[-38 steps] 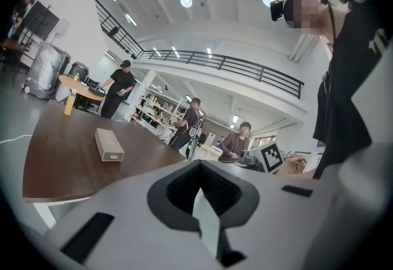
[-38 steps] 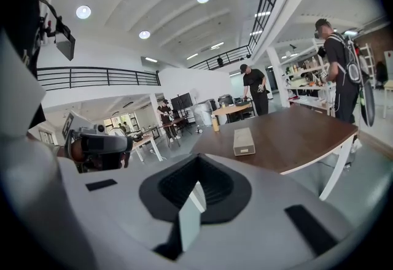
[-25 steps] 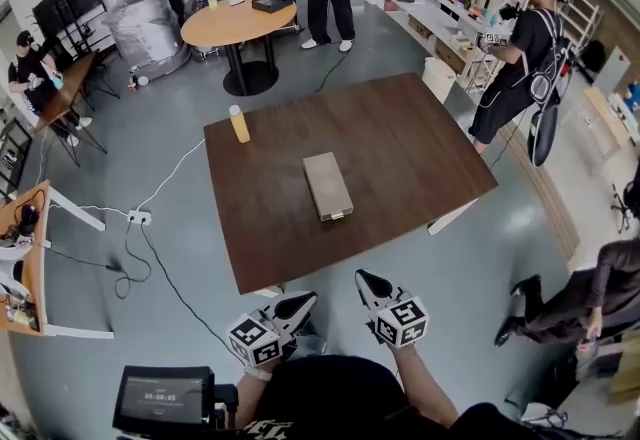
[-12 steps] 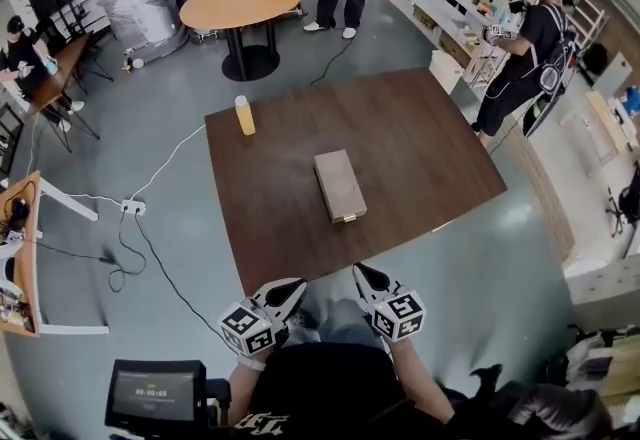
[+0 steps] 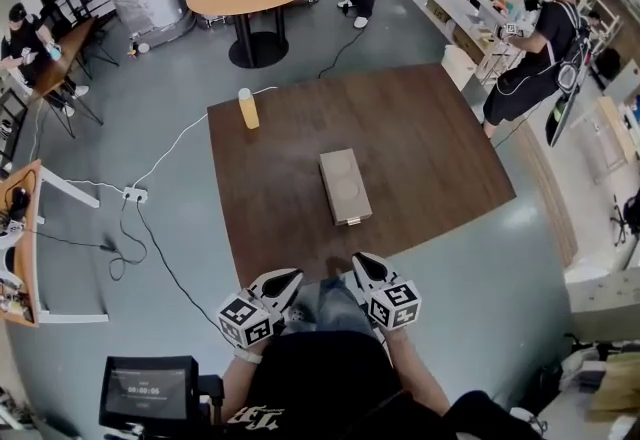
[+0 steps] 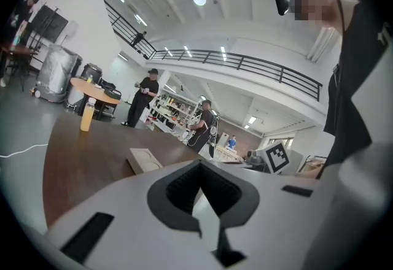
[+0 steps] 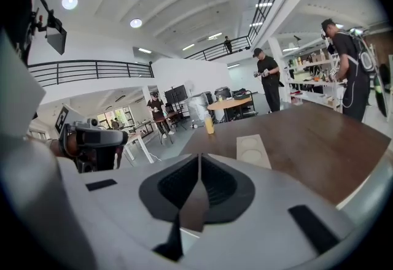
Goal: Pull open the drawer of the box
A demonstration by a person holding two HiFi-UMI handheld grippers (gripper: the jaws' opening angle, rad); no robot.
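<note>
Dark brown wood makes up the table point(image 5: 430, 148). The tan box point(image 5: 345, 183) lies flat near the table's middle, its long side running from the table's far edge toward its near edge. The box's short near end carries the drawer front point(image 5: 350, 219), which looks pushed in flush and sits a little back from the table's near edge. A yellow bottle point(image 5: 247, 108) stands upright by the table's far left corner. Both tongs hover just off the table's near edge, well apart from the box. The left tongs point(image 5: 285, 278) have their jaws pressed together with nothing between them. The right tongs point(image 5: 360, 261) are likewise closed and empty, pointing across the table toward the box.
</note>
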